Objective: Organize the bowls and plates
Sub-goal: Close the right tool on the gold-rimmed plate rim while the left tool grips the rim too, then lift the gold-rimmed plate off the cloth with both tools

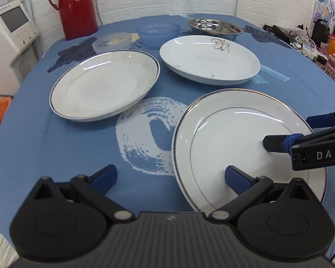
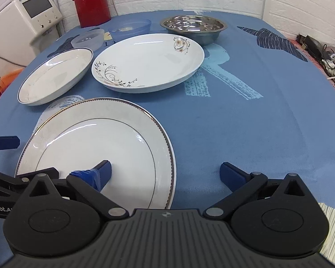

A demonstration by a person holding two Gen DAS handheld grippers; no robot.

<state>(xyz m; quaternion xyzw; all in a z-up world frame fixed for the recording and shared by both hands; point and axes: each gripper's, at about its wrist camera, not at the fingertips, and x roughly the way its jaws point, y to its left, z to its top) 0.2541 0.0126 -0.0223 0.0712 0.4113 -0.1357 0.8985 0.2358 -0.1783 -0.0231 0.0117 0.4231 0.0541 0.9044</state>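
While both grippers stand wide and empty, the gold-rimmed plate (image 2: 96,154) lies just ahead-left of the right gripper (image 2: 165,174) and ahead-right of the left gripper (image 1: 170,176), equally near.

Left claw (image 1: 170,176) sits low and level, its two blue-padded fingers (image 1: 105,175) spread wide apart, nothing between them. Right claw (image 2: 165,175) is just as wide, blue pads (image 2: 231,176) far apart, gripping nothing. The two sit close together: the right claw reaches in from the side across the left camera's view, and the left claw's finger pokes in at the right camera's left edge.
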